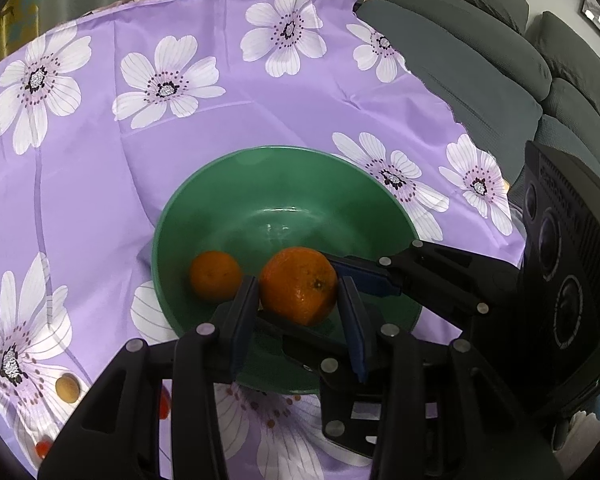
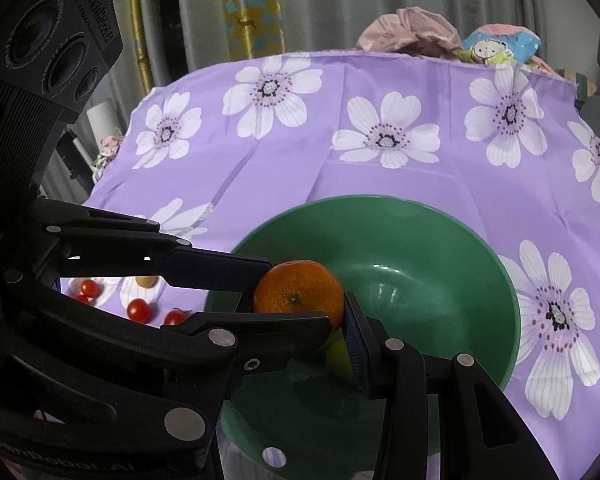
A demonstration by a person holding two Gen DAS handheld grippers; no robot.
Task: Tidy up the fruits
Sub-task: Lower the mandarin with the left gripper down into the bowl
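Jaws of our left gripper (image 1: 298,300) and right gripper (image 2: 300,300) stand part-way apart, both pressing on one large orange (image 1: 299,285) over the green bowl (image 1: 364,184). At its nine o'clock, a smaller orange (image 1: 215,275) lies inside the bowl.

Bowl (image 1: 384,196) far half free; small orange (image 1: 215,275) blocks left.

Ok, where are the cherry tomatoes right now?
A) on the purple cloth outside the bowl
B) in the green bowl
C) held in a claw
A: the cherry tomatoes lie on the purple cloth beside the green bowl; the left claw and right claw grip an orange.
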